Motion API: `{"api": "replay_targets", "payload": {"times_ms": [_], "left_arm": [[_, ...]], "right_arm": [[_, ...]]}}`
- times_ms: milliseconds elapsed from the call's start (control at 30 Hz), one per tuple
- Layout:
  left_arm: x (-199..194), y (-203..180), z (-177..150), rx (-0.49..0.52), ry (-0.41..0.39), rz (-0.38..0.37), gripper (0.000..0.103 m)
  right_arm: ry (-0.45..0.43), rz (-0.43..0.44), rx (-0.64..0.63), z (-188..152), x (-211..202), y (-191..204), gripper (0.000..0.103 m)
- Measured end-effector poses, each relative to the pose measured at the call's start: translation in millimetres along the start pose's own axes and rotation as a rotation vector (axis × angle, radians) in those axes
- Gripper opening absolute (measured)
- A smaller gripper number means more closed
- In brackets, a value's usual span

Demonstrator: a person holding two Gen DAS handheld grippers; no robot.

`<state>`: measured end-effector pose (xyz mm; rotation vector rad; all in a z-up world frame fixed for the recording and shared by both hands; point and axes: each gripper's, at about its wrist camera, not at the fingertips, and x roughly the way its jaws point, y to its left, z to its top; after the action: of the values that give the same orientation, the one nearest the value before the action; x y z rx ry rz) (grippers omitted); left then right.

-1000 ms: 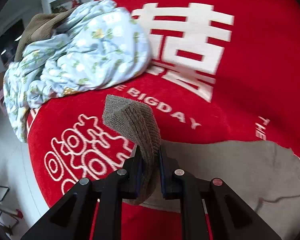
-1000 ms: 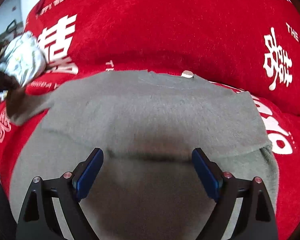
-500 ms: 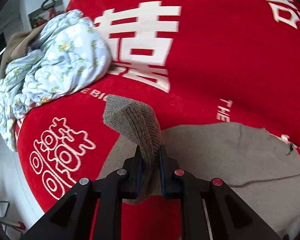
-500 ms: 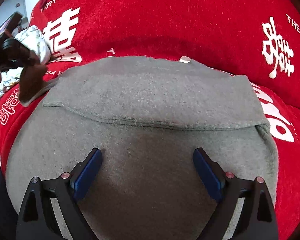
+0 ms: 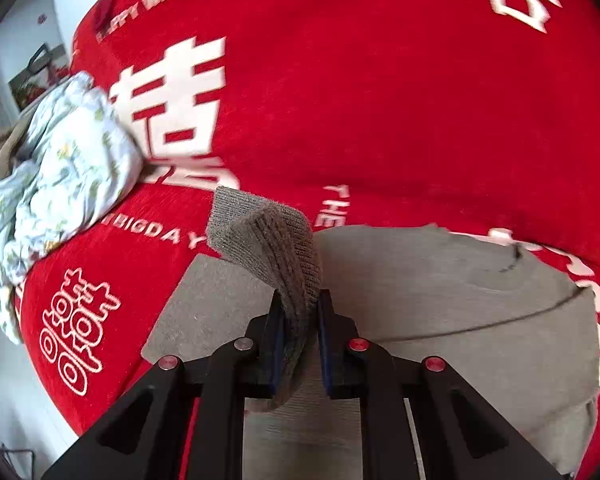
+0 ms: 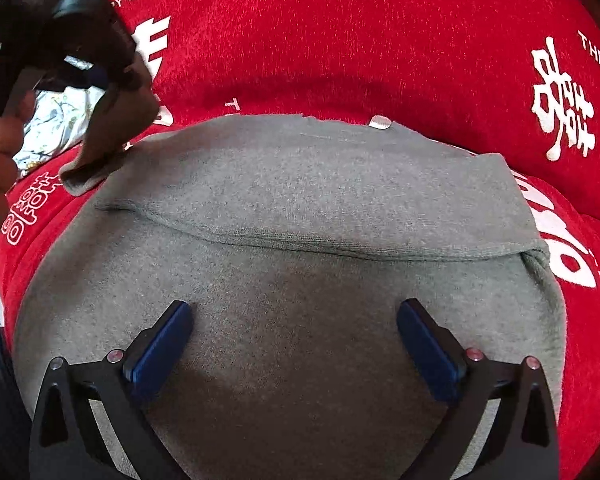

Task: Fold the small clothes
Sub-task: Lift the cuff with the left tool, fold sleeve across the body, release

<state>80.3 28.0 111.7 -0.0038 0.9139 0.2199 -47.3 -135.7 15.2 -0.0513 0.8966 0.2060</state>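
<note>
The ribbed cuff (image 5: 278, 248) of a grey sweater (image 6: 300, 264) is pinched tight between the blue pads of the left tongs (image 5: 298, 320), and it is held up off the red blanket (image 5: 380, 100). A second ago only a small bit of grey was seen under these tongs; now much more of the sweater is seen below and to the right of them, so the sleeve is being carried in over the body. In the right wrist view the left tongs are seen far up on the left, with the sleeve hanging down from them to the sweater's edge. The right tongs (image 6: 296, 340) are spread wide and nothing is held between them; their jaws have just been opened further, and only flat grey cloth is seen between the pads. It cannot be told if the pads are pressed on the cloth or just kept above it. The sweater is laid right under and ahead of the right tongs, with one fold already made across it. A flowery cloth pile (image 5: 56, 176) is left far off to the left of the left tongs. The sleeve fold is judged to be partly done; the cuff most likely needs to be laid down flat on the body and let go.
</note>
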Motion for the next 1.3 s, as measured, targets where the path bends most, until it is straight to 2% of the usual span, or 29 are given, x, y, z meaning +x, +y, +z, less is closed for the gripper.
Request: {"api": "replay_targets", "payload": {"times_ms": [400,633,733,867,1200,1300], "left_arm": [[-29,-73,-1,0.124,-0.019,-0.063,0.016],[-36,-99,-6,0.157,-0.008,-0.093,0.016],[-42,-113,-11,0.185,-0.014,-0.107,0.016],[-51,-132,-18,0.230,-0.023,-0.128,0.016],[-50,-167,-27,0.308,0.030,-0.188,0.016],[-46,-177,-30,0.318,0.059,-0.227,0.016]], "right_arm": [[0.005,0.063,0.045,0,-8,-10,0.102],[0.000,-0.047,0.035,-13,-29,-24,0.103],[0.015,-0.052,0.078,-22,-26,-36,0.102],[0.000,-0.077,0.025,-29,-32,-28,0.102],[-0.023,-0.051,0.024,-35,-34,-28,0.103],[-0.029,-0.045,0.028,-35,-34,-28,0.103]]}}
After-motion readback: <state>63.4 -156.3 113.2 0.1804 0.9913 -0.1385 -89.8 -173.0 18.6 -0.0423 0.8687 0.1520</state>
